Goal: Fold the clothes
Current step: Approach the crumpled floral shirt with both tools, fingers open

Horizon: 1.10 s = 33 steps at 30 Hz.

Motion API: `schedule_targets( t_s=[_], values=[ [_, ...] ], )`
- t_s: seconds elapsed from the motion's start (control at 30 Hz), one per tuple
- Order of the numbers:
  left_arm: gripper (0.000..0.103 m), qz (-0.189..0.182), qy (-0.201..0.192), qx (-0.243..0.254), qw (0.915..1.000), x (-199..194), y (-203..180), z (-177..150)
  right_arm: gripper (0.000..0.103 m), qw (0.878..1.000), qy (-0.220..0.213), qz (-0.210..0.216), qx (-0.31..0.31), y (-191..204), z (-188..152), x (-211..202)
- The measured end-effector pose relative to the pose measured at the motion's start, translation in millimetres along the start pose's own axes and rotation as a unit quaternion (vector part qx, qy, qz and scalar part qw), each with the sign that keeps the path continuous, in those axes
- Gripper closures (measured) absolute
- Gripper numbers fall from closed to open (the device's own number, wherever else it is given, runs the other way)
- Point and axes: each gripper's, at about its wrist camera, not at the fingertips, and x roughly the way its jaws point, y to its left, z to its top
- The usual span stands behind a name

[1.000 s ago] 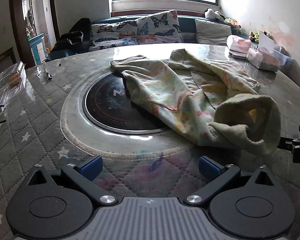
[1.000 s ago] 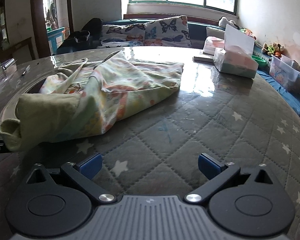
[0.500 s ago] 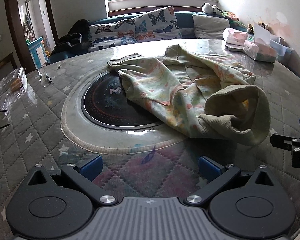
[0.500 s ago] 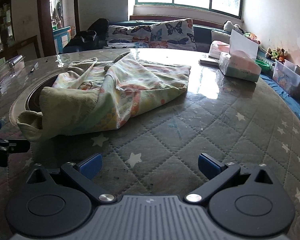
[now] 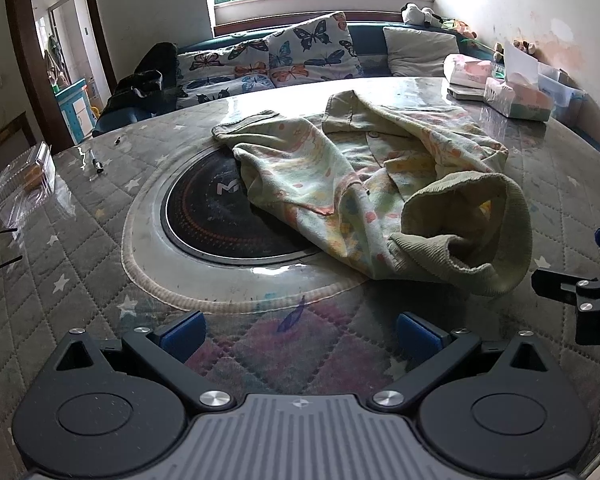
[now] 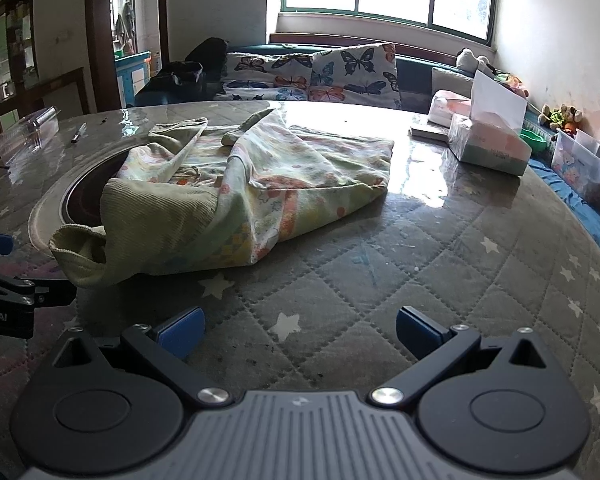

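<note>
Garment [image 5: 364, 184]: lies crumpled on the tabletop [image 5: 80, 272], ahead of both units, partly over the round dark inset [image 5: 216, 220]. No fold is visible. The ribbed hem [image 5: 472, 240] is rolled open and bunched, the body is twisted, and one part trails toward the far side.

Left hand-held gripper [image 5: 298, 334]: jaws spread wide, empty, short of the cloth; the hem sits ahead and to its right.

Right hand-held gripper [image 6: 298, 330]: jaws spread wide, empty; the hem lies ahead and to its left, the flatter body [image 6: 300, 168] straight ahead.

Assessment: task at its start. Remaining, in my judgement: grasp the garment, spread it flat, straighten the hem, then make all folds.
</note>
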Motion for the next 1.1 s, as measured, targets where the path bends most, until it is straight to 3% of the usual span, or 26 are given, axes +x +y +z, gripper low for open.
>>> schedule_targets(
  t_s=[0.77, 1.1],
  values=[
    [0.0, 0.009, 0.006, -0.002, 0.9999, 14.1, 5.5, 17.0, 0.0, 1.0, 0.0, -0.004, 0.002, -10.0, 18.5, 13.8],
    [0.0, 0.037, -0.017, -0.015, 0.9991, 14.8, 25.6, 41.7, 0.005, 1.0, -0.015, -0.011, 0.008, -33.6, 45.1, 13.0]
  ],
)
